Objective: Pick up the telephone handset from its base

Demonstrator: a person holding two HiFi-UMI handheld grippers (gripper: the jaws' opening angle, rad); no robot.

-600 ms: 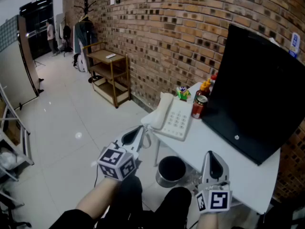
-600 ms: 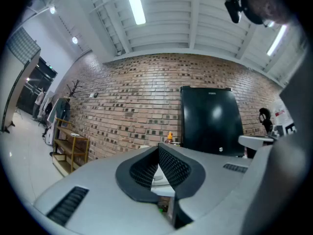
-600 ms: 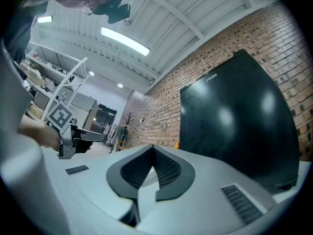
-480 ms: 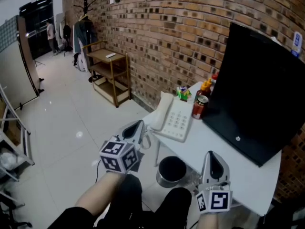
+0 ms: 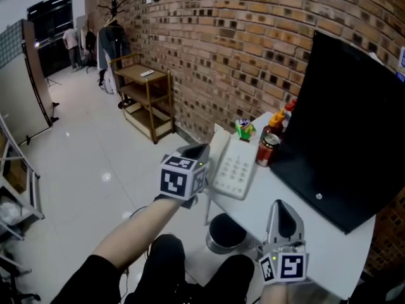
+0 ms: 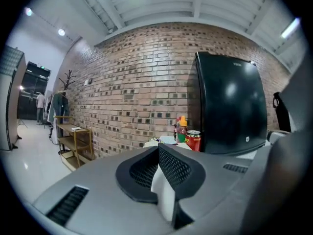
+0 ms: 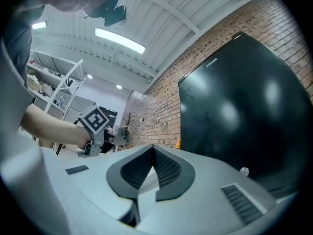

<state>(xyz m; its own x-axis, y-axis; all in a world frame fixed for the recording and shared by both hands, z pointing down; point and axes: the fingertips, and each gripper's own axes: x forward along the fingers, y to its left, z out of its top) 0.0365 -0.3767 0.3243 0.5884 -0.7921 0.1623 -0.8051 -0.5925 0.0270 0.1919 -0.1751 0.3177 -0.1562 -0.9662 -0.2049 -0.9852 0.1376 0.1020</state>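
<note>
A white desk telephone point(image 5: 235, 168) lies at the near left corner of the white table point(image 5: 281, 187). Its handset point(image 5: 219, 140) rests on the base along the left side. My left gripper point(image 5: 201, 149) is shut and empty, held about level just left of the handset's near end; whether it touches it I cannot tell. In the left gripper view its jaws point(image 6: 158, 149) meet with nothing between them. My right gripper point(image 5: 282, 205) hovers low over the table's near edge, shut and empty. The right gripper view shows its closed jaws point(image 7: 153, 149) and the left gripper point(image 7: 100, 131) beyond.
A large black monitor point(image 5: 354, 138) fills the right of the table. A red can point(image 5: 266, 149), sauce bottles point(image 5: 273, 120) and a small green item point(image 5: 243, 129) stand behind the phone. A black bin point(image 5: 224, 230) sits under the table. A wooden cart point(image 5: 145, 97) stands along the brick wall.
My left gripper has risen and moved forward and right, from low near my lap up to the phone's left side. The right gripper has stayed in place.
</note>
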